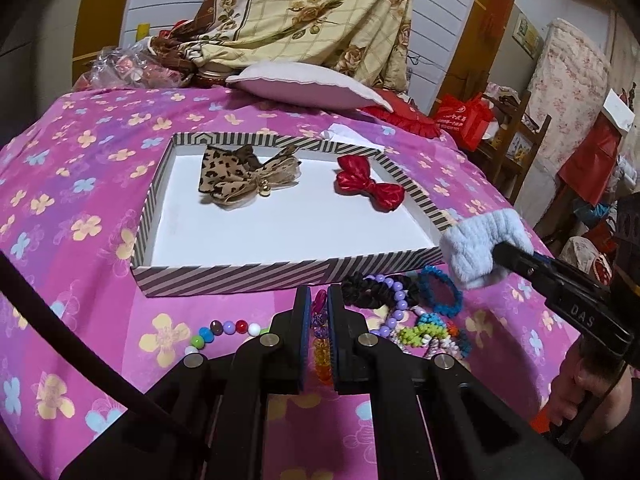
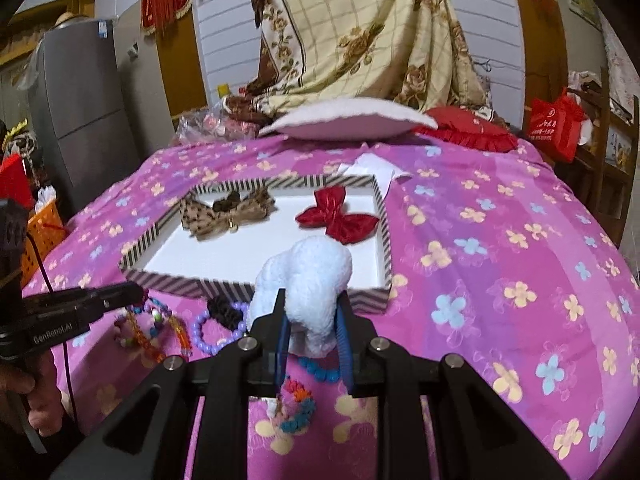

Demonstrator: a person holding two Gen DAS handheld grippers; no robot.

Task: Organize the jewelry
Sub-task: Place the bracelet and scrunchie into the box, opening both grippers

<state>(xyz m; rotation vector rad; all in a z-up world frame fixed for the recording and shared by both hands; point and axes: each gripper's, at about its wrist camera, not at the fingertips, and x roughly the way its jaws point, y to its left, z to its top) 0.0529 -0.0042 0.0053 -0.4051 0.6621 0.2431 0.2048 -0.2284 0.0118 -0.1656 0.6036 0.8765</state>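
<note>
A fluffy white headband (image 2: 308, 292) is hanging pinched in the right gripper (image 2: 310, 320) above the striped box's (image 1: 240, 272) near corner (bows lying inside), while the left gripper (image 1: 319, 312) is nipping a beaded bracelet (image 1: 320, 344) on the bedspread (image 1: 80, 208).

Pretty even indoor light, kinda dim toward the corners. Heavy fisheye bending plus black vignette at the edges. Slight glare off the white floor of the striped cardboard box (image 1: 224, 236). Background soft, a bit smeary.
</note>
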